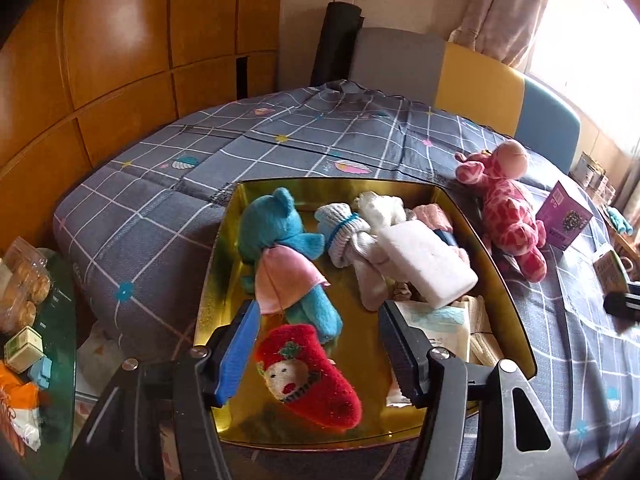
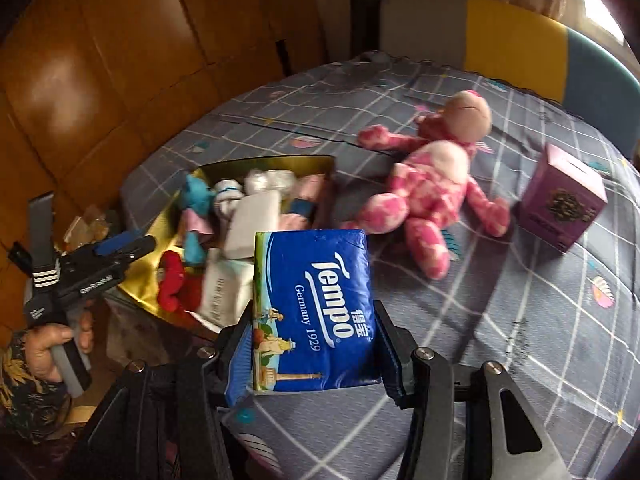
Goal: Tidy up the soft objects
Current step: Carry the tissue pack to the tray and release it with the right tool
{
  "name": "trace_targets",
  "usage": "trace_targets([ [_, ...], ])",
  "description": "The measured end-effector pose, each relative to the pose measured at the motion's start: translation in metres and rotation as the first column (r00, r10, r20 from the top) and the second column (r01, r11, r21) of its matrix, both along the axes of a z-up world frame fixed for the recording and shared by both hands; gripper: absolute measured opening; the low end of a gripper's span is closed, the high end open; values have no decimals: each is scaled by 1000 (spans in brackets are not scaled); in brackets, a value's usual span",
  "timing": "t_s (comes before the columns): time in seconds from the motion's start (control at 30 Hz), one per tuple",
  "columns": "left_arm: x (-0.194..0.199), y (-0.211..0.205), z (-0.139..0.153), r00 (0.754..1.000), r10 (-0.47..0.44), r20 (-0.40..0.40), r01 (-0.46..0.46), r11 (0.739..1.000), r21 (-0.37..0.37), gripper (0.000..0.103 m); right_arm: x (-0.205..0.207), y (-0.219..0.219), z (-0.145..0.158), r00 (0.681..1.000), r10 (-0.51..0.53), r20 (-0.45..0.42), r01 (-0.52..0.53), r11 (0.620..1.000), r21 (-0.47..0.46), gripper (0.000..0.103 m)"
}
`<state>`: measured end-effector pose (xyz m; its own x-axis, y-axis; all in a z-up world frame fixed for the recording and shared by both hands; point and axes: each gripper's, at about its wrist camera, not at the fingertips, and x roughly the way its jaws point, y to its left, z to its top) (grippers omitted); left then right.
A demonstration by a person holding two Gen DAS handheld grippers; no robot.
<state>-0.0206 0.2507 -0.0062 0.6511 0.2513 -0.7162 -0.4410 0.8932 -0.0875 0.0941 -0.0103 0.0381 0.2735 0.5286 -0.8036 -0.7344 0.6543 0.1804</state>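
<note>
A gold tray (image 1: 224,248) on the bed holds a blue teddy (image 1: 276,224), rolled socks (image 1: 340,228), a white pack (image 1: 428,260) and a red Christmas sock (image 1: 308,376). My left gripper (image 1: 318,312) hangs open over the tray's near end. The red sock lies below and between its fingers, untouched. My right gripper (image 2: 314,310) is shut on a blue Tempo tissue pack (image 2: 316,272), held above the bedspread to the right of the tray (image 2: 264,162). A pink giraffe plush (image 2: 432,184) lies on the bed beyond the pack. The left gripper (image 2: 120,246) shows at the tray's left side.
A purple box (image 2: 560,200) stands right of the giraffe. A glass side table (image 1: 60,360) with snack packs sits left of the bed. Wooden wardrobe doors stand behind, and a padded headboard (image 1: 476,76) closes the far end. A person's hand (image 2: 44,344) holds the left gripper's handle.
</note>
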Motion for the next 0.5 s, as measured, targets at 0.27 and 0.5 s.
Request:
trace_targets([
  [0.27, -10, 14, 3, 999, 48, 1, -48, 999, 8, 68, -20, 93, -25, 997, 71, -19, -71, 997, 23, 53],
  [0.5, -18, 29, 2, 995, 100, 12, -100, 995, 5, 70, -31, 166, -59, 992, 116, 51, -112, 990, -82, 53],
])
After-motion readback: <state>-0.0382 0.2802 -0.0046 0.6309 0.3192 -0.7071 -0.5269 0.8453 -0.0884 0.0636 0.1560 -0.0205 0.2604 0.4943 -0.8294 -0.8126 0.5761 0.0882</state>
